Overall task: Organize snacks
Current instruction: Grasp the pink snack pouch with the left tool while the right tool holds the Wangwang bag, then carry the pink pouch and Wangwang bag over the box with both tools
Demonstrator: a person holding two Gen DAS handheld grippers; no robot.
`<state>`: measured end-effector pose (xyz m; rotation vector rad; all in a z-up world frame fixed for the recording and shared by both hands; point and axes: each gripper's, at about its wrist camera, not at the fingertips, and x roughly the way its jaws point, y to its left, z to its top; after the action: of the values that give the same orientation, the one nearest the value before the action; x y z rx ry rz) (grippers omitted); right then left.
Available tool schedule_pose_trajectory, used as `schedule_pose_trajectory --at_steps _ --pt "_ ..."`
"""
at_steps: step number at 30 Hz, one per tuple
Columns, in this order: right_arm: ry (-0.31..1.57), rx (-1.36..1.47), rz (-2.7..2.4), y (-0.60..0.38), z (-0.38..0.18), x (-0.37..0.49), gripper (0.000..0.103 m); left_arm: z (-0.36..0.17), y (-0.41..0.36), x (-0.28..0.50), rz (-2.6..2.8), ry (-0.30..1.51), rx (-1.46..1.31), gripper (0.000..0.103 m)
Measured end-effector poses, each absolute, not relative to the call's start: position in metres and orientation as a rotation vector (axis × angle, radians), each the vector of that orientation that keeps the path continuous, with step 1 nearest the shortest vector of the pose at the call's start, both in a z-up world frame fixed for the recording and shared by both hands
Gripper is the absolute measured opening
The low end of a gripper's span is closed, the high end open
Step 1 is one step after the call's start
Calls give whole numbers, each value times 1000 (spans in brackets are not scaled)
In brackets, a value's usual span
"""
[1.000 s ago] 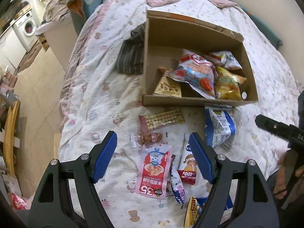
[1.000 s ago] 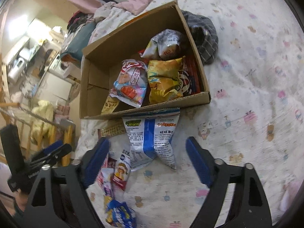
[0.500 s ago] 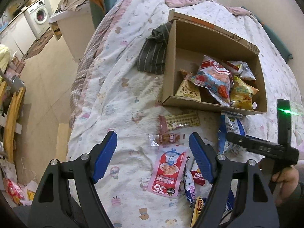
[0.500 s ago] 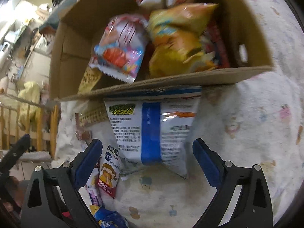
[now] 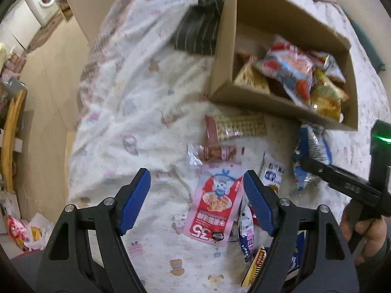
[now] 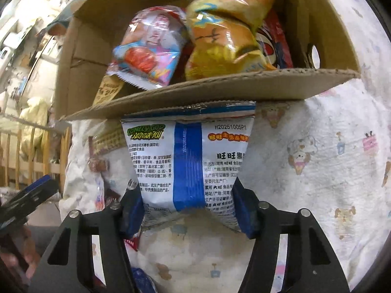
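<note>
A blue-and-white snack bag [image 6: 188, 151] lies on the bed sheet against the front wall of a cardboard box [image 6: 220, 85]. My right gripper [image 6: 188, 205] is closing on the bag's lower part, and its blue pads pinch the bag in at both sides. The box holds several snack bags, among them a yellow one [image 6: 224, 39] and a pink-and-red one [image 6: 149, 46]. My left gripper [image 5: 196, 195] hangs open above a pink-red pouch [image 5: 215, 207], with nothing between its pads. In the left wrist view the bag [image 5: 312, 151] shows beside the box [image 5: 244, 100].
Loose on the sheet lie a wafer pack [image 5: 234, 128], a small sausage pack [image 5: 215, 152], a white packet [image 5: 272, 177] and more packets near the bottom edge. A dark striped cloth [image 5: 198, 31] sits left of the box. The bed drops to the floor [image 5: 48, 85] at left.
My right gripper came down close over the blue-and-white bag and its jaws closed in onto it. My left gripper sank toward the loose packets, still open.
</note>
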<state>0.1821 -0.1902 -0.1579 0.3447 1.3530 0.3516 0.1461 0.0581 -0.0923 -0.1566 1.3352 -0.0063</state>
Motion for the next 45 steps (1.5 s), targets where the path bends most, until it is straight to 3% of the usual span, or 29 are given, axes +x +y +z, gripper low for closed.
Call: schedule_pose_trajectory --at_steps 17,23,37,40,45 --pt "1265 432 392 -236 -122 146 63 -160 20 146 -71 1561 -137 74" --pt "1262 455 386 -241 -122 143 63 -166 20 142 -64 1567 -128 54" --pt "1249 443 416 -235 -116 141 63 -135 31 124 -92 1485 -101 47" --pt "1253 436 414 -235 -115 140 63 -132 26 117 -117 1495 -101 34" --pt "1258 429 419 -232 -114 139 63 -130 22 105 -105 1485 -71 33"
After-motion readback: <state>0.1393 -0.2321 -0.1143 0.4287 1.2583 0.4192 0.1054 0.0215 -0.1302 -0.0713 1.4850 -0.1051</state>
